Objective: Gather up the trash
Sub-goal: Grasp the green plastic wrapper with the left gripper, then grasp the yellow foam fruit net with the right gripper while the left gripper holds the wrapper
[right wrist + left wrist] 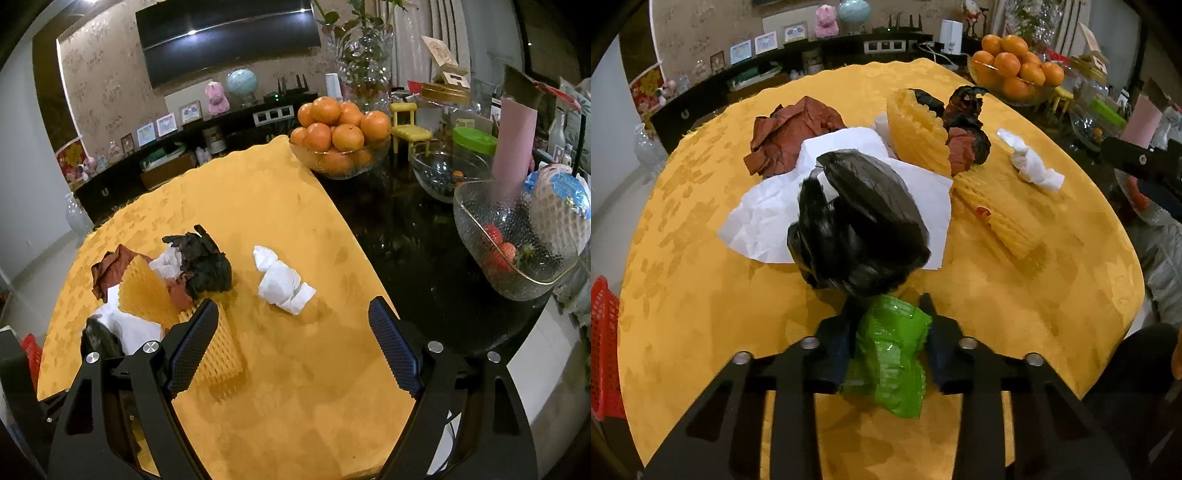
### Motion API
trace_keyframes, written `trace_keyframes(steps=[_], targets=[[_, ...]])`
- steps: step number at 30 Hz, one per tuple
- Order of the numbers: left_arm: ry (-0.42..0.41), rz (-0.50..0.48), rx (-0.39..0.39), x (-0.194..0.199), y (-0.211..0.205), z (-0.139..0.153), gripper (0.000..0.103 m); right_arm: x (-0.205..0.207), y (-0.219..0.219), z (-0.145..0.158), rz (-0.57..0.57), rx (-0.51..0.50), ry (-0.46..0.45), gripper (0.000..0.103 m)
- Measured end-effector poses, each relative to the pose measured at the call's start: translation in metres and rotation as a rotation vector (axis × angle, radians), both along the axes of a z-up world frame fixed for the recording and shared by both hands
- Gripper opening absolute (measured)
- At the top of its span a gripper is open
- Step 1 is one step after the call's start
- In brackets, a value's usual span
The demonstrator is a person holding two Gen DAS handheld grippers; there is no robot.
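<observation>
Writing: none legible | left gripper (888, 332) pinching green wrapper (886, 354) | right gripper (293, 347) wide, empty

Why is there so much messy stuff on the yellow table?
It's trash: a crumpled black plastic bag lies on white paper, with a wadded white tissue alone nearby. The left gripper pinches a scrunched green plastic wrapper.
</observation>
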State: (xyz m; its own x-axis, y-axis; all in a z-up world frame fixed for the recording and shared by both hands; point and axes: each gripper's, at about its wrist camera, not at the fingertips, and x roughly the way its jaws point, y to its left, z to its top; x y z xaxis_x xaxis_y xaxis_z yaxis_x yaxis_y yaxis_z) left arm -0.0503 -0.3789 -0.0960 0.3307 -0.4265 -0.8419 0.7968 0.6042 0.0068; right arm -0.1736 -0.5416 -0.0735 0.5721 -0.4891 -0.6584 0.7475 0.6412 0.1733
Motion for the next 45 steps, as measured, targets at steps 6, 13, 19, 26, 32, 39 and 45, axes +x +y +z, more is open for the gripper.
trace_keyframes(steps=[6,13,19,26,32,39,45], targets=[[0.007,-0.001,-0.015,0.002,0.006,0.001,0.023,0.003,0.001,-0.002,0.008,0.002,0.01,0.081],[-0.035,0.007,-0.061,0.001,0.025,0.023,0.022,0.008,0.005,-0.001,0.032,-0.015,0.008,0.081],[-0.075,0.055,-0.118,0.011,0.05,0.051,0.022,0.013,0.012,0.0,0.057,-0.041,0.011,0.081],[-0.148,0.138,-0.162,0.027,0.091,0.081,0.022,0.018,0.02,0.0,0.073,-0.066,0.018,0.081],[-0.154,0.236,-0.185,0.05,0.131,0.089,0.022,0.018,0.02,-0.003,0.074,-0.059,0.021,0.081],[-0.182,0.303,-0.194,0.07,0.165,0.089,0.022,0.027,0.025,-0.012,0.129,-0.038,0.054,0.081],[-0.182,0.328,-0.206,0.083,0.185,0.082,0.022,0.051,0.043,-0.025,0.238,-0.044,0.118,0.081]])
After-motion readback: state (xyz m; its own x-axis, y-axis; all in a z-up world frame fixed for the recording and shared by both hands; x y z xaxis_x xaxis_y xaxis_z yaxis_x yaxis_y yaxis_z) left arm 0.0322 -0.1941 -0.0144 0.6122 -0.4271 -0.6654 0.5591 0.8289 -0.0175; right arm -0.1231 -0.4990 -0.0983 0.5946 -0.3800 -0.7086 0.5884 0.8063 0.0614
